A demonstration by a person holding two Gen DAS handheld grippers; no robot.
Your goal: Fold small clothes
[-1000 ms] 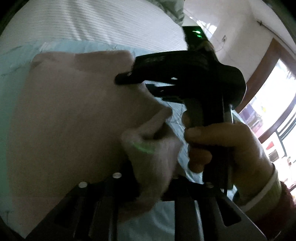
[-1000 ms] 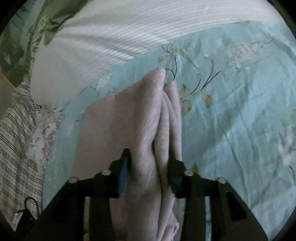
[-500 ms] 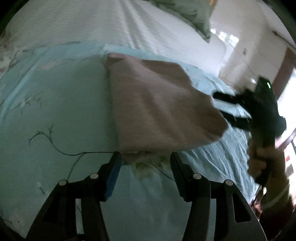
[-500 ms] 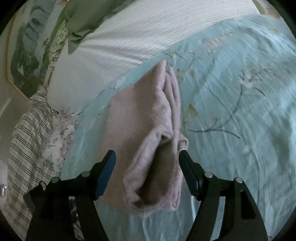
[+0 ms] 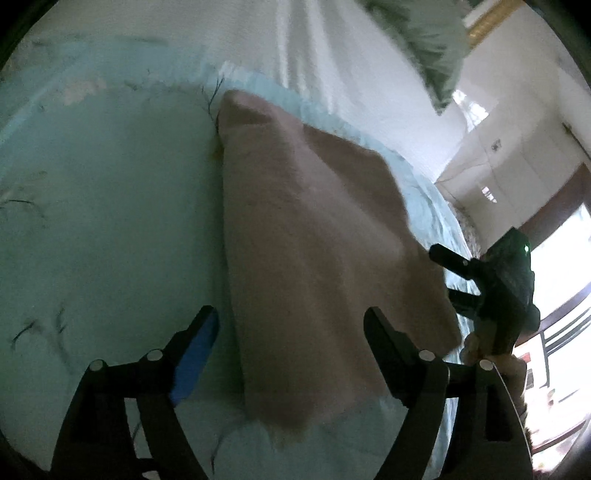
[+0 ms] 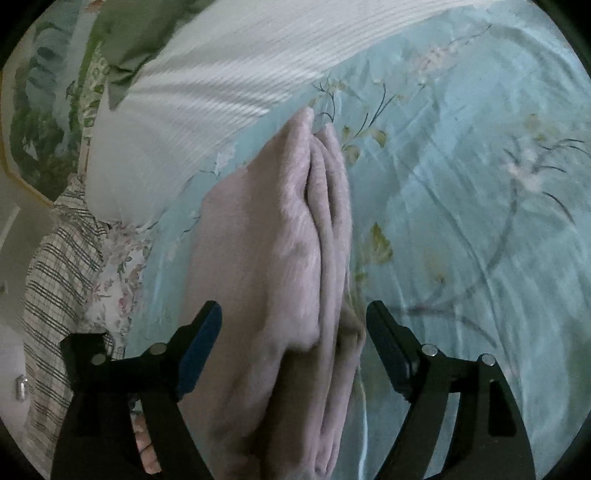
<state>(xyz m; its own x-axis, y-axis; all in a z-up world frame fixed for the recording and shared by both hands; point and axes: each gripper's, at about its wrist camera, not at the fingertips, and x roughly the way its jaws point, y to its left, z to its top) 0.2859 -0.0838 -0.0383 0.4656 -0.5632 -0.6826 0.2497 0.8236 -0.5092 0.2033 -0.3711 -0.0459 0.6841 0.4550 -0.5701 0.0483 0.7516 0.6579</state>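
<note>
A folded pink fleece garment (image 5: pixel 317 266) lies flat on the light blue floral bedsheet (image 5: pixel 103 229). My left gripper (image 5: pixel 291 332) is open, its jaws standing wide on either side of the garment's near edge, gripping nothing. In the right wrist view the same garment (image 6: pixel 273 266) shows its stacked folded layers end on. My right gripper (image 6: pixel 293 332) is open too, its jaws spread around the near end of the folds. The right gripper also shows in the left wrist view (image 5: pixel 454 280), at the garment's right edge.
A white ribbed blanket (image 6: pixel 207 96) lies beyond the garment. A green pillow (image 6: pixel 144 33) and a plaid and floral cloth (image 6: pixel 66 266) lie at the left. White walls and a bright window (image 5: pixel 561 295) are at the right.
Both grippers have let go of the garment and opened wide. The garment now lies folded on the sheet. The right gripper has drawn back to its right edge.
</note>
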